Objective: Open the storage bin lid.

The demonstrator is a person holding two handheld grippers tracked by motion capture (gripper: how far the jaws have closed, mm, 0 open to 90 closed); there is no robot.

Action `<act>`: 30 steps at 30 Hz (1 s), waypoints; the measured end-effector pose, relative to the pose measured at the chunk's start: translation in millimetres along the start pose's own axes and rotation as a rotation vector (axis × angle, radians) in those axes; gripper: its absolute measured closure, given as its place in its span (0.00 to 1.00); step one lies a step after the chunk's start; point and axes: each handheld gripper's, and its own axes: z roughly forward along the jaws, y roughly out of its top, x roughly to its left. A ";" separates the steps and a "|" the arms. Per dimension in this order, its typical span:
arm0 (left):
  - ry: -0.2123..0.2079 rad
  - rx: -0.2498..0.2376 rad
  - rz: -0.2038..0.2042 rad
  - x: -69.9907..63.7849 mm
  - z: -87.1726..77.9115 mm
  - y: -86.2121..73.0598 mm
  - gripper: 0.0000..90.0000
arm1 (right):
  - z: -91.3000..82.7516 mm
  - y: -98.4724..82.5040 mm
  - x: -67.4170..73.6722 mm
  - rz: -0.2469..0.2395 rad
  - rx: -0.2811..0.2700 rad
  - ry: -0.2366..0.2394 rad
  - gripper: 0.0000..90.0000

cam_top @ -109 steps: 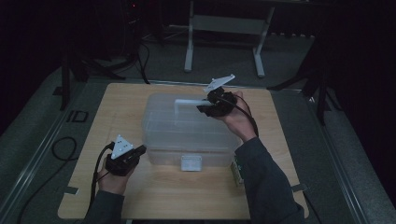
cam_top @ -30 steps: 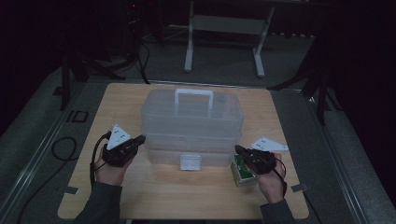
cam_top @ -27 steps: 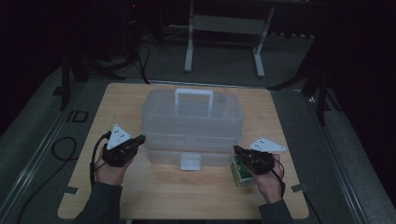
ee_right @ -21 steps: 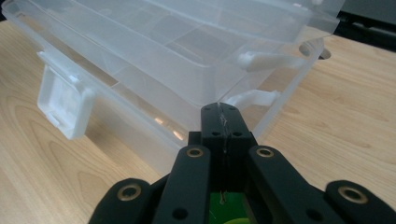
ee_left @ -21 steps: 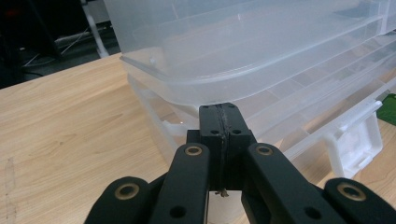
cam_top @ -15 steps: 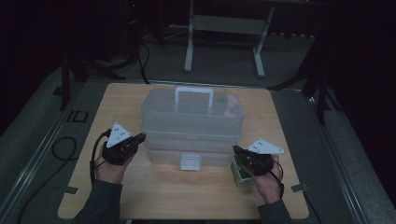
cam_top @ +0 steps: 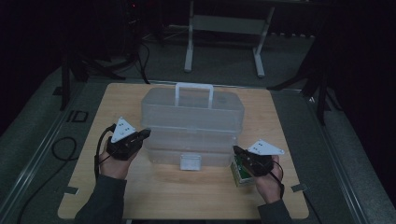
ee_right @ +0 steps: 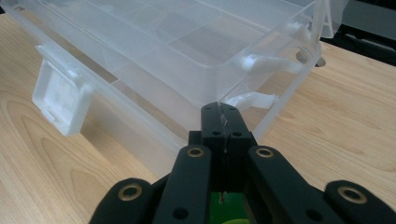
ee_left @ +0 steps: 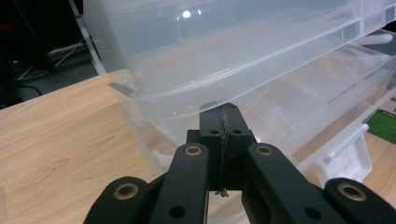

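A clear plastic tiered box [cam_top: 192, 122] with a white handle [cam_top: 194, 92] stands mid-table. My left gripper [cam_top: 146, 133] is shut, and its tips rest against the box's left side. In the left gripper view the closed jaws [ee_left: 219, 111] sit just under the lip of the upper tier [ee_left: 196, 70]. My right gripper [cam_top: 236, 151] is shut at the box's front right corner, above a small green carton [cam_top: 241, 173]. Its closed tips [ee_right: 219, 110] meet the corner of the box [ee_right: 187, 56]. Nothing is between either pair of jaws.
The box's white front latch [cam_top: 190, 162] hangs near the table's front, and it also shows as the latch [ee_right: 60, 97] in the right gripper view. The wooden table [cam_top: 187, 196] ends close behind both hands. A metal stand [cam_top: 224, 32] rises behind the table.
The right gripper came off the top back right of the box and down to its front right corner. In the last second the left gripper edged toward the box; the right held still.
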 end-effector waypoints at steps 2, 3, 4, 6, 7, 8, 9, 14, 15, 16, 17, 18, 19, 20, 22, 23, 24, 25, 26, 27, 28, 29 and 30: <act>0.000 -0.004 0.001 1.3 -0.1 2.4 1.00 | -0.1 -0.8 0.8 -0.004 -0.006 -0.004 1.00; -0.001 -0.006 -0.004 1.7 0.0 3.7 1.00 | -0.2 -1.5 1.0 -0.006 -0.010 -0.006 1.00; -0.002 -0.009 -0.004 2.2 0.3 4.9 1.00 | -0.3 -1.9 0.9 -0.004 -0.013 -0.006 1.00; 0.001 -0.011 -0.004 2.7 0.9 7.1 1.00 | -0.3 -2.3 0.6 -0.003 -0.015 -0.004 1.00; 0.001 -0.011 -0.004 3.3 1.0 8.2 1.00 | -0.3 -2.6 0.7 -0.002 -0.018 -0.004 1.00; 0.002 -0.011 -0.004 3.6 1.2 9.2 1.00 | -0.3 -2.9 0.5 -0.003 -0.020 -0.004 1.00; 0.002 -0.012 -0.004 3.9 1.4 10.1 1.00 | -0.2 -3.2 0.4 0.001 -0.022 -0.002 1.00; 0.002 -0.011 -0.001 5.5 3.4 14.2 1.00 | -0.2 -3.4 0.0 0.001 -0.024 0.002 1.00; 0.004 -0.010 0.000 6.0 4.1 15.5 1.00 | -0.2 -3.4 -0.1 0.003 -0.024 0.003 1.00; 0.005 -0.009 0.001 6.3 4.4 16.3 1.00 | -0.2 -3.3 -0.6 0.004 -0.024 0.006 1.00; 0.004 -0.009 0.000 6.6 4.7 17.1 1.00 | -0.2 -3.3 -0.4 0.004 -0.023 0.006 1.00; 0.005 -0.007 0.001 7.0 5.1 18.5 1.00 | -0.2 -3.3 -0.3 0.002 -0.023 0.006 1.00; 0.003 -0.008 0.001 7.3 5.4 19.3 1.00 | -0.1 -3.2 -0.4 0.001 -0.023 0.006 1.00; 0.000 -0.008 0.001 7.1 5.9 20.7 1.00 | -0.1 -3.2 -0.5 0.002 -0.023 0.007 1.00; -0.003 -0.009 0.007 6.1 7.1 23.6 1.00 | -0.2 -3.3 -0.4 -0.001 -0.023 0.008 1.00; -0.006 -0.012 0.007 5.7 7.5 24.5 1.00 | -0.1 -3.3 -0.6 0.000 -0.024 0.009 1.00; -0.007 -0.013 0.008 5.3 8.1 25.5 1.00 | -0.1 -3.3 -0.7 0.001 -0.024 0.010 1.00; -0.007 -0.013 0.009 4.5 8.8 26.8 1.00 | -0.1 -3.4 -0.8 0.001 -0.025 0.012 1.00; -0.010 -0.015 0.010 4.2 9.7 28.3 1.00 | -0.1 -3.5 -1.0 0.001 -0.025 0.013 1.00; -0.013 -0.015 0.011 3.4 10.5 29.7 1.00 | -0.1 -3.6 -1.1 0.001 -0.026 0.014 1.00; -0.015 -0.015 0.015 2.5 11.6 31.6 1.00 | -0.1 -3.6 -1.0 0.000 -0.026 0.014 1.00; -0.016 -0.017 0.014 1.8 12.6 32.7 1.00 | -0.1 -3.6 -1.1 0.000 -0.026 0.014 1.00; -0.018 -0.017 0.015 1.3 14.0 34.7 1.00 | -0.1 -3.6 -1.1 0.001 -0.026 0.014 1.00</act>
